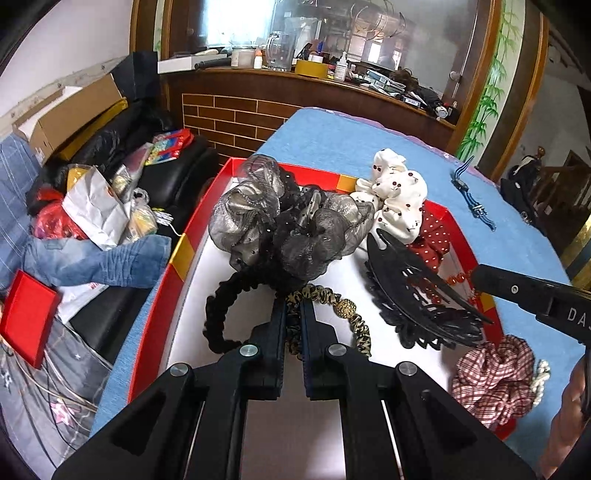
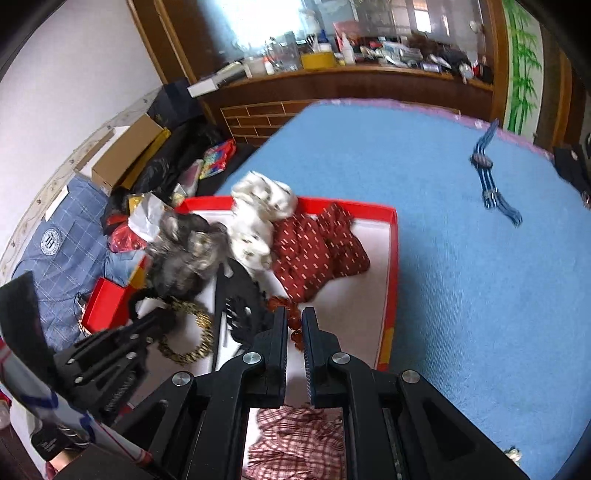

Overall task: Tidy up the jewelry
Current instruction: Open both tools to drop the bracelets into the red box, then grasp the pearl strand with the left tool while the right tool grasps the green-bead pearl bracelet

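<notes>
Both tongs are nearly shut, the left gripper (image 1: 293,306) pinching the leopard-print hair tie (image 1: 325,295) and the right gripper (image 2: 294,317) closed on the amber bead bracelet (image 2: 291,325), inside the red tray (image 1: 177,258), where lifting could snag the neighbouring black hair claw (image 1: 417,291).

Daylight is glaring through the window (image 1: 236,18) at twelve o'clock, above a cluttered wooden counter (image 1: 295,79) faced with brown brick tiles (image 1: 229,118). A white wall (image 1: 66,44) is curving away at ten o'clock; painted bamboo (image 1: 487,92) is climbing at two o'clock.
</notes>
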